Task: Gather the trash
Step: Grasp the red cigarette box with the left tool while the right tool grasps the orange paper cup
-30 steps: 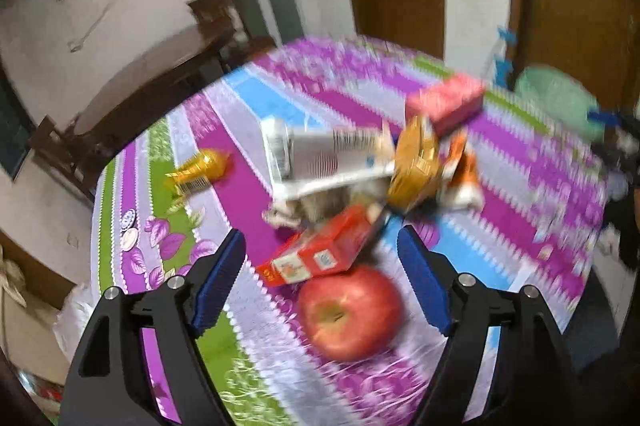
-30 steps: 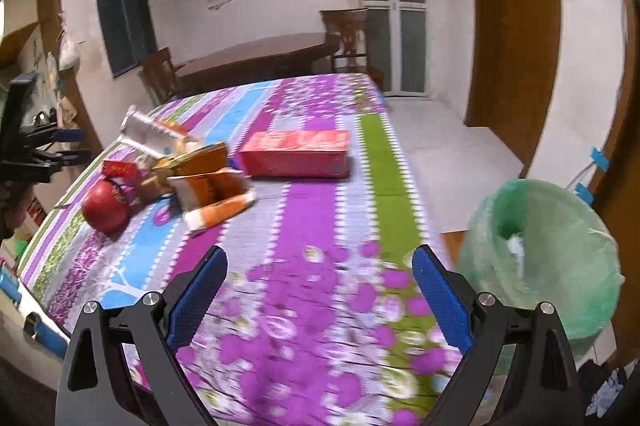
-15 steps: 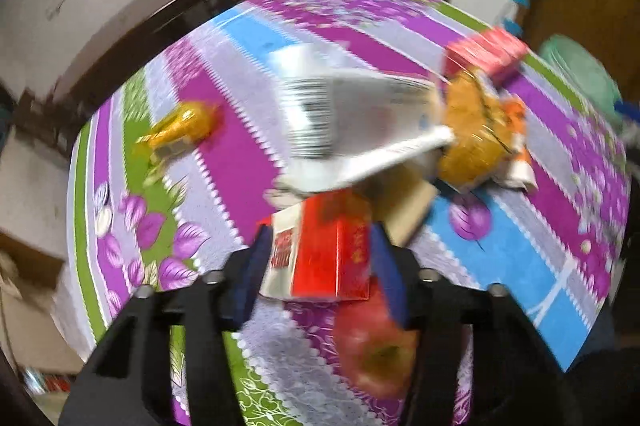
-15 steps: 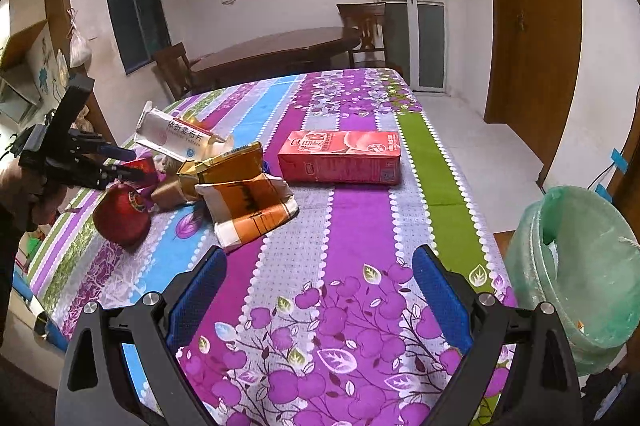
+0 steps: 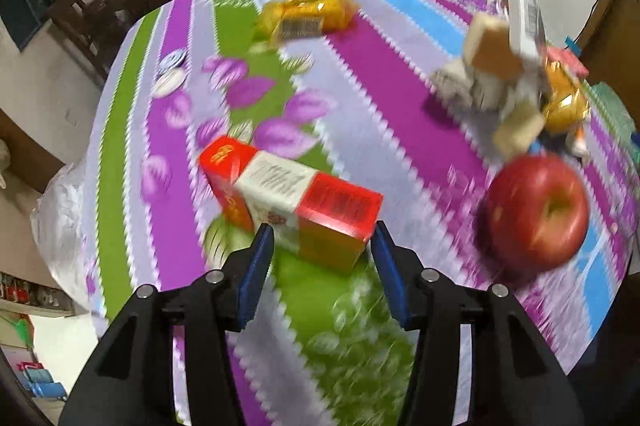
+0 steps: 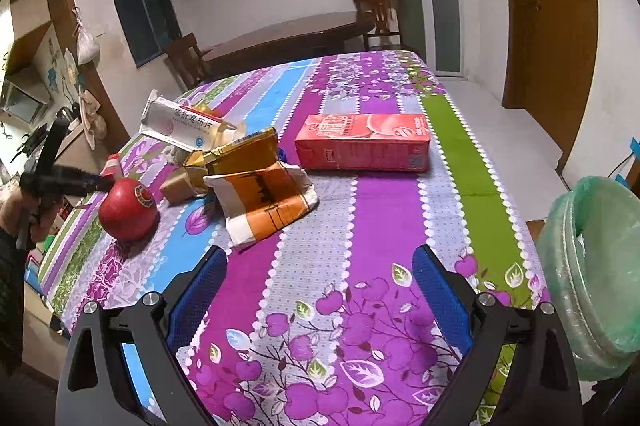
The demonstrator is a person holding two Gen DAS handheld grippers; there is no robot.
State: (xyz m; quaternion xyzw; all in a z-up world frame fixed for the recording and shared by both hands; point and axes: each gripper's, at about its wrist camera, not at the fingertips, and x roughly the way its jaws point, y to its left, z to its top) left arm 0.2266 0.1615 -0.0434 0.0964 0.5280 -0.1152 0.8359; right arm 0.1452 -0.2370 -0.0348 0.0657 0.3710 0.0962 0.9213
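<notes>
Left claw (image 5: 322,240) apparently clamps the small red carton (image 5: 292,198); right claw (image 6: 318,284) gapes wide

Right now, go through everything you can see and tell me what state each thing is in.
left gripper: shut on small red box
right gripper: open, holding nothing
apple: whole, on tablecloth
red carton: lying flat
orange bag: crumpled
bin: lined, open

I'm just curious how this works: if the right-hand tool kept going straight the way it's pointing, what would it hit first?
Probably the flowered tablecloth right ahead. The right tool is open and empty. Beyond lies the orange wrapper, slightly left; depth is hard to judge.
</notes>
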